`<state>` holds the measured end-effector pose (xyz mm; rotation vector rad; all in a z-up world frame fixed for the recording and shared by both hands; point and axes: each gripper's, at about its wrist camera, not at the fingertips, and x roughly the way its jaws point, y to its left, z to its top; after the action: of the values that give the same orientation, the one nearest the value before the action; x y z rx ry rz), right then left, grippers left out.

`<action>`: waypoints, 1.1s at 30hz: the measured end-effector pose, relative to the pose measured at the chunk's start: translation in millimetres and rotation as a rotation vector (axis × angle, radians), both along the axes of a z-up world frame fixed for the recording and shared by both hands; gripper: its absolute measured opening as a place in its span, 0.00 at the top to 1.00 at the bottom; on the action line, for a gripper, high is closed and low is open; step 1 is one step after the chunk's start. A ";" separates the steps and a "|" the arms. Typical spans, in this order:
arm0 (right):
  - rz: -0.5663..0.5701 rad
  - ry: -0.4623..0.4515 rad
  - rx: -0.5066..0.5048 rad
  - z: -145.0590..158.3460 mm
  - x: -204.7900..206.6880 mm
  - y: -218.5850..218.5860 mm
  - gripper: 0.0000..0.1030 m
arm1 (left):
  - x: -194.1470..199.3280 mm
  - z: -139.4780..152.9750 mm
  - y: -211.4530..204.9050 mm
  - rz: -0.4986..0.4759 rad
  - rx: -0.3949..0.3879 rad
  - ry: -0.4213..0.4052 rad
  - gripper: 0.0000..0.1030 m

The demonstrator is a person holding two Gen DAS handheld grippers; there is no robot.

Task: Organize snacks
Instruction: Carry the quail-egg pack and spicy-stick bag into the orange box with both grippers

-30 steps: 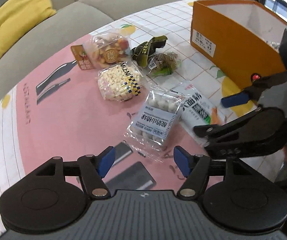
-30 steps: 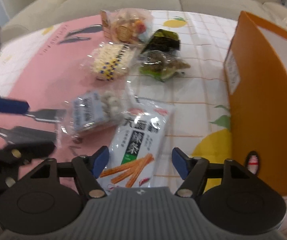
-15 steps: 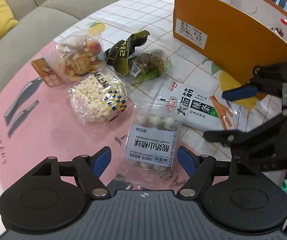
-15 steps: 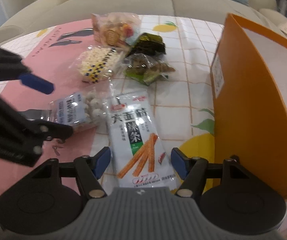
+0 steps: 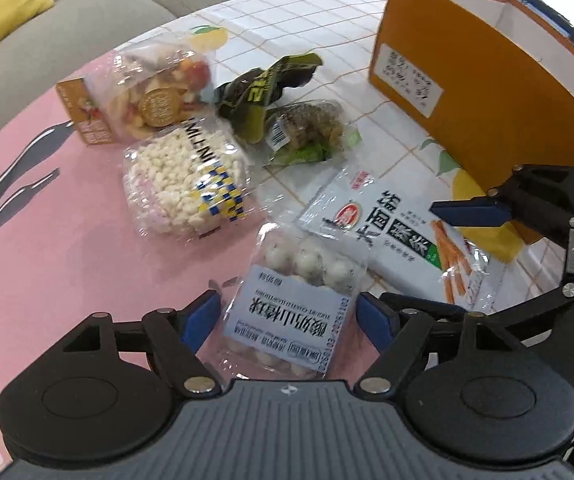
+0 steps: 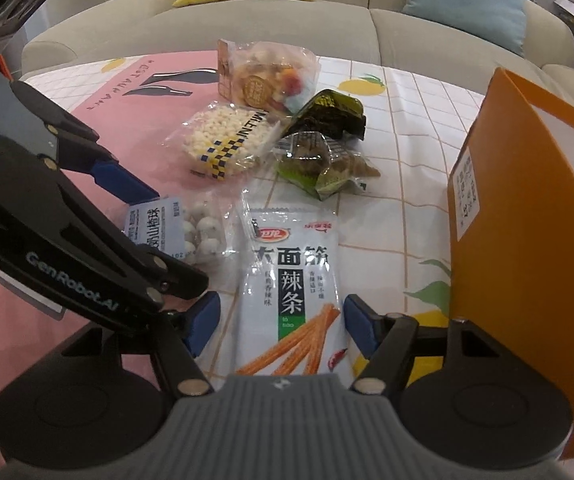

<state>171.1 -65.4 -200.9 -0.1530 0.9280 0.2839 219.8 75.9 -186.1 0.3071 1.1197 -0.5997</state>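
Tablecloth (image 5: 87, 240), yogurt-ball pack (image 5: 295, 312) between wide left jaws, strip pack (image 6: 291, 300) between wide right jaws.

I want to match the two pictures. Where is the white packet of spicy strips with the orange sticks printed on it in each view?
Left wrist view: the spicy strip packet lies right of centre, flat on the tablecloth, beside the yogurt ball bag.
Right wrist view: the same packet lies at bottom centre, between the open fingers of the right claw.
Shared landmark: the orange box, to the packet's right in both views.
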 end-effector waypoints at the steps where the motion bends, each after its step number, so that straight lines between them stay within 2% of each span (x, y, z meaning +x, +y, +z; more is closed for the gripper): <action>1: 0.001 0.000 0.001 0.0 -0.2 -0.5 0.36 | -1.2 0.4 0.8 0.016 0.010 0.001 0.17; 3: 0.007 0.001 0.000 0.5 -1.4 -0.1 0.37 | -3.3 1.6 4.0 0.057 0.022 0.019 0.19; 6: 0.016 0.005 -0.003 3.4 -5.7 2.9 0.49 | -4.3 3.2 9.5 0.143 0.045 0.063 0.19; 10: 0.016 0.027 -0.005 5.4 -8.2 3.6 0.52 | -9.1 4.3 14.9 0.212 0.057 0.120 0.17; 15: 0.006 0.075 -0.002 8.3 -13.5 0.3 0.53 | -19.1 3.5 20.8 0.233 0.059 0.158 0.15; 19: -0.008 0.124 0.006 11.4 -17.0 -2.0 0.53 | -33.0 2.3 17.1 0.228 0.109 0.149 0.16; 21: -0.017 0.147 0.017 12.9 -19.3 -4.3 0.53 | -36.5 3.7 20.3 0.288 0.087 0.140 0.26; 23: -0.016 0.160 0.018 13.4 -22.9 -5.0 0.53 | -38.9 5.6 26.1 0.373 0.049 0.137 0.30; 26: -0.021 0.186 0.029 15.3 -30.9 -8.2 0.54 | -44.9 6.7 29.3 0.460 0.000 0.140 0.33; 29: -0.040 0.218 0.065 17.5 -38.6 -17.0 0.54 | -59.5 7.4 29.3 0.511 -0.010 0.137 0.33; 33: -0.123 0.284 0.183 19.9 -43.1 -36.6 0.55 | -81.7 8.1 29.3 0.551 -0.041 0.138 0.33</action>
<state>128.0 -102.0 -181.0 0.1158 1.1821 0.2794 138.1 105.2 -177.9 -0.0847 1.2573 -0.1542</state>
